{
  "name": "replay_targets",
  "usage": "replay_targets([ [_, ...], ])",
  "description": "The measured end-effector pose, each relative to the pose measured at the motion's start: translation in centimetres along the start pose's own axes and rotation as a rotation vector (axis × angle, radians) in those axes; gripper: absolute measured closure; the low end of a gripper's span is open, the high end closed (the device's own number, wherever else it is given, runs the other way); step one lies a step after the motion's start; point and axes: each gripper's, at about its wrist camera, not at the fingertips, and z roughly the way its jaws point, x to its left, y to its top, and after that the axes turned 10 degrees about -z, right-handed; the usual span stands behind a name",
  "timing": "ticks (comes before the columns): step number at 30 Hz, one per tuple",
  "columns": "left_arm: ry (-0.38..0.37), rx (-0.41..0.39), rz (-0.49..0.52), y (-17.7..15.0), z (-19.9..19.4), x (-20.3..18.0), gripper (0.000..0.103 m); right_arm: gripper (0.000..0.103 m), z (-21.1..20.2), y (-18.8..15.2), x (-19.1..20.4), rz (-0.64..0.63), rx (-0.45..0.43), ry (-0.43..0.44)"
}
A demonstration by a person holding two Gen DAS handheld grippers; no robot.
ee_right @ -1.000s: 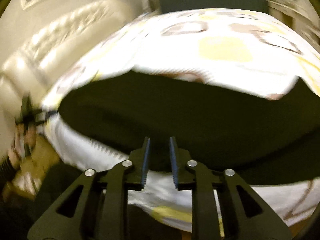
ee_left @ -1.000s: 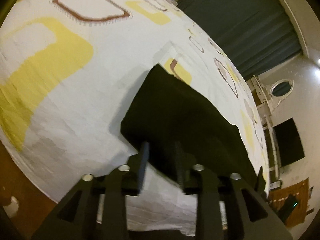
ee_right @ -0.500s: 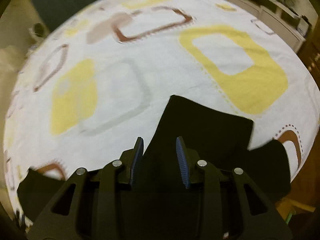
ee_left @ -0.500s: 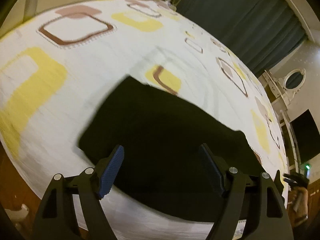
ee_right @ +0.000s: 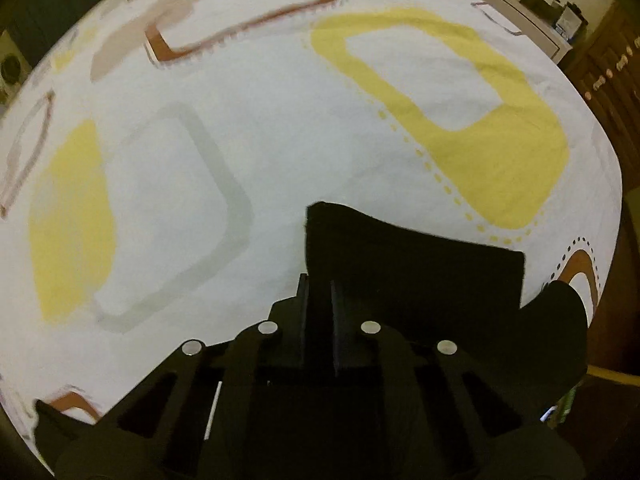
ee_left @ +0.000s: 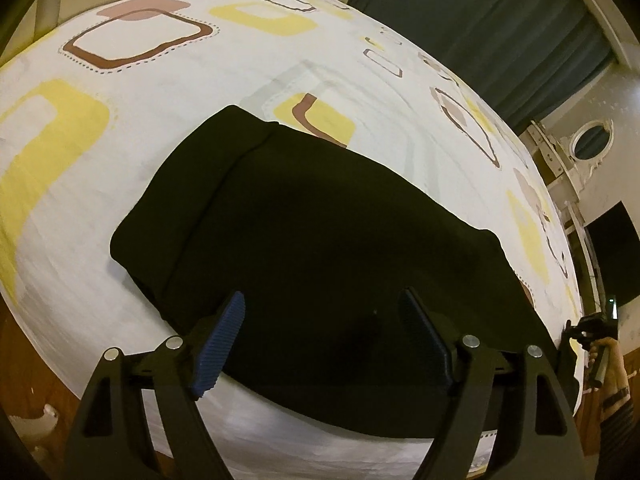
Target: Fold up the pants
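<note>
Black pants (ee_left: 320,240) lie flat on a bed with a white sheet (ee_left: 140,92) patterned in yellow and brown. Their folded end shows as a ridge at the upper left. My left gripper (ee_left: 324,332) is open and empty, its blue pads just above the near edge of the pants. In the right wrist view my right gripper (ee_right: 319,300) is shut on an end of the black pants (ee_right: 420,264) and holds it lifted over the sheet (ee_right: 240,120). The right gripper also shows small at the far right of the left wrist view (ee_left: 588,328).
Dark curtains (ee_left: 500,32) hang beyond the bed. A white shelf unit with a round mirror (ee_left: 592,144) stands at the right. Wooden drawers (ee_right: 612,72) and a white bench (ee_right: 520,8) stand past the bed's far side. A wood floor (ee_left: 36,380) lies below the bed edge.
My left gripper has opened, let go of the pants and drawn back; the cloth now lies flat. My right gripper has closed on the pants' end and lifted it.
</note>
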Motion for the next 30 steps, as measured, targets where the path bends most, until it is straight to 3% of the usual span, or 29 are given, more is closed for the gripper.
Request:
replay_targets([
  [3,0.001,-0.005,-0.007,-0.1,0.1,-0.1,0.024,0.096,-4.4,0.5,1.0,-0.008,-0.125,0.141],
  [7,0.009,-0.015,-0.011,-0.4,0.0,-0.2,0.024,0.096,-13.1,1.0,0.4,0.007,-0.382,0.482],
  [11,0.001,-0.019,-0.033,-0.6,-0.2,0.0,0.023,0.096,-19.0,-0.6,-6.1,0.057,-0.611,0.731],
  [13,-0.003,-0.021,-0.038,-0.8,-0.2,0.2,0.023,0.097,-19.4,-2.3,-9.5,0.078,-0.659,0.784],
  [15,-0.002,-0.025,-0.036,-0.8,-0.1,0.1,0.023,0.097,-18.0,-5.0,-14.2,0.121,-0.667,0.803],
  [17,0.001,-0.026,-0.028,-1.0,0.0,0.0,0.023,0.097,-15.7,-7.3,-17.5,0.154,-0.643,0.765],
  [22,0.025,-0.039,-0.002,-1.3,0.2,-0.5,0.022,0.097,-7.0,-13.9,-24.4,0.283,-0.492,0.701],
  [26,0.041,-0.046,0.015,-1.6,0.3,-0.7,0.022,0.097,-2.9,-17.6,-26.5,0.359,-0.427,0.685],
  [30,0.043,-0.052,0.013,-1.7,0.3,-0.7,0.021,0.096,-1.1,-18.7,-26.8,0.356,-0.382,0.651],
])
